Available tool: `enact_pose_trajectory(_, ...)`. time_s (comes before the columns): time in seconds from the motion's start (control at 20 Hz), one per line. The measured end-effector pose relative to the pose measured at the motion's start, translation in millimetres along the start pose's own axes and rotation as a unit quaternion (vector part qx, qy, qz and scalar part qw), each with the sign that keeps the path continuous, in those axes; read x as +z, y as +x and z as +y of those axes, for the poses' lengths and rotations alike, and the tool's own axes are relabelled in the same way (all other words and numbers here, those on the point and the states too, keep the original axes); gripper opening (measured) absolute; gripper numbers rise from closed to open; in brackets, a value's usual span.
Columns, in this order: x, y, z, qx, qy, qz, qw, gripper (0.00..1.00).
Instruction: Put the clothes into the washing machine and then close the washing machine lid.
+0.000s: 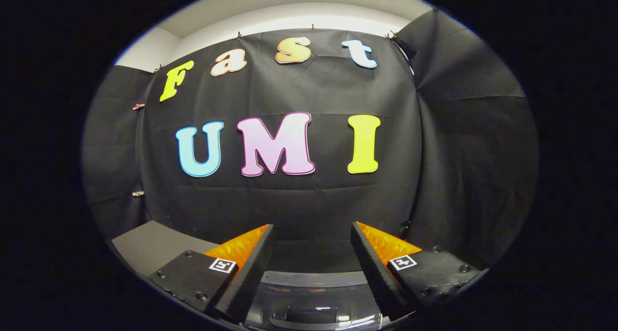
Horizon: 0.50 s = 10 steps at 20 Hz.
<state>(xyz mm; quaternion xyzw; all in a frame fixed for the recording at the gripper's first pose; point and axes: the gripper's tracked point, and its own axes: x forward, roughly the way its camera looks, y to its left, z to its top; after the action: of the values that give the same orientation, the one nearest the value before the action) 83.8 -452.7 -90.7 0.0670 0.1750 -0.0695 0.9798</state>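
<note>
My gripper (311, 234) is open, its two fingers spread wide with nothing between them, pointing at the booth's black cloth wall. Low between the fingers shows the top of the washing machine (311, 297): a dark glossy lid with a pale rim and a recessed handle near my end. The lid looks flat and down. Whether clothes lie inside cannot be told.
A grey surface (145, 246) lies to the left, beyond the left finger. The black cloth wall stands straight ahead and wraps round on the right side.
</note>
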Motion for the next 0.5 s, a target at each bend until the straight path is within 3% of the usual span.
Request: enact_pose_trajectory(0.5, -4.9, -1.0, 6.0, 0.004, -0.009, 0.007, 1.0, 0.99)
